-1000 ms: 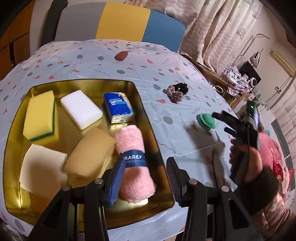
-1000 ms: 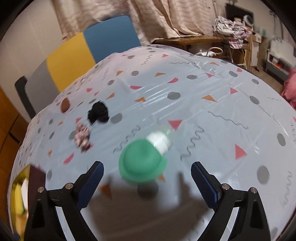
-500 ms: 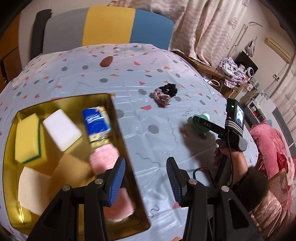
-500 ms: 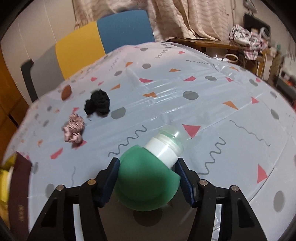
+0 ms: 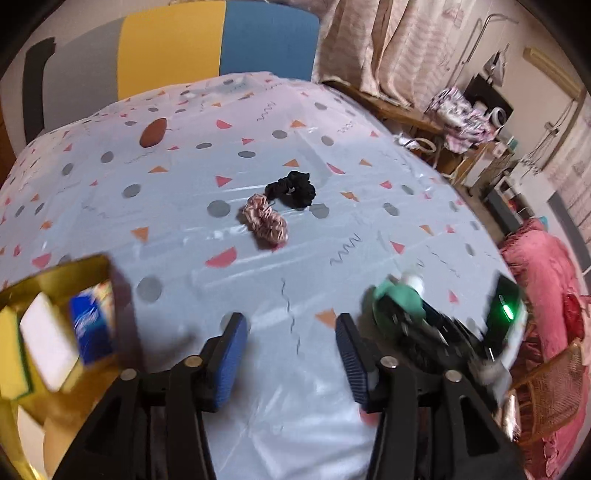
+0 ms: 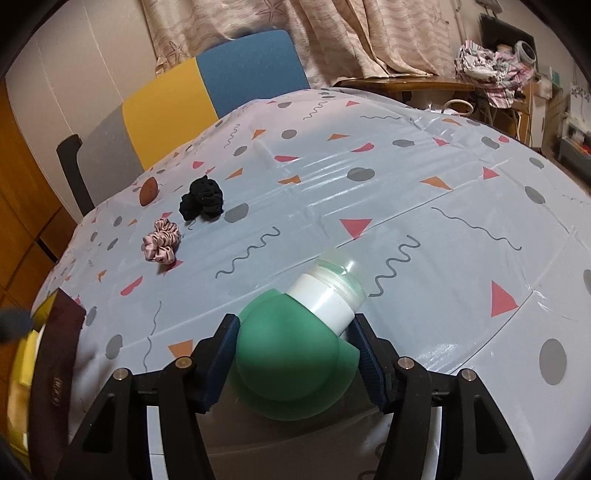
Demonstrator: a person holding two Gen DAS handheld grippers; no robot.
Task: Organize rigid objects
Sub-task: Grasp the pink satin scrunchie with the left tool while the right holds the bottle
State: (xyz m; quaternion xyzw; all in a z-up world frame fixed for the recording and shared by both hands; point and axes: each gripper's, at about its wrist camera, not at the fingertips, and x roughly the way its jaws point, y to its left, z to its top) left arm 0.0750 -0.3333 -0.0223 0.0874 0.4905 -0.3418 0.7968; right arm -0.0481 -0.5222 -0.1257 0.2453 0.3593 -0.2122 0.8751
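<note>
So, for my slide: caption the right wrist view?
Right gripper clamps a green squeeze bottle on the patterned tablecloth.

From where I look, the patterned tablecloth (image 6: pixel 406 206) is my landmark. On it lie a black scrunchie (image 6: pixel 202 198) and a pink scrunchie (image 6: pixel 161 246), just beside each other. Past its far edge stands a chair (image 6: pixel 207 88) with a grey, yellow and blue back. Behind that hang beige curtains (image 6: pixel 332 33). Off the cloth's far right corner, a wooden side table (image 6: pixel 413 83) carries a heap of striped clothes (image 6: pixel 491 74).
</note>
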